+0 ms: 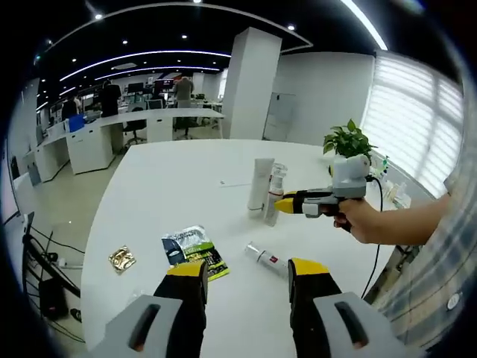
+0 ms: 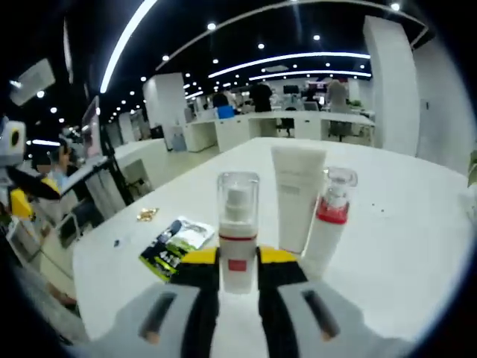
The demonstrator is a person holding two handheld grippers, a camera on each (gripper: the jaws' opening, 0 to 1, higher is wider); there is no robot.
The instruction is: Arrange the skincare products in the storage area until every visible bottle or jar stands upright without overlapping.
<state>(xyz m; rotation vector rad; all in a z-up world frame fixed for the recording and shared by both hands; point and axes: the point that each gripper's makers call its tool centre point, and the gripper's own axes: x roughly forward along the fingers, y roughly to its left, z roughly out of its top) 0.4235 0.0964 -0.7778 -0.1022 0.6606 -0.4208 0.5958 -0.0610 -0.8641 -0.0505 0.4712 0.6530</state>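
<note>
Right tongs clamped on upright spray bottle, left tongs agape, empty, lying bottle just ahead

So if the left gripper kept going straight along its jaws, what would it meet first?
Probably the small bottle lying on its side on the white table, just ahead between the left gripper jaws. Depth is hard to judge.

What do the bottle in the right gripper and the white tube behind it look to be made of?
The spray bottle held by the right gripper looks like frosted white plastic with a clear, glossy cap: the pump shows through it. A red band circles its middle. The white tube seems matte, soft plastic: opaque, no glare, narrowing downward. Neither is certain from looks alone.
</note>
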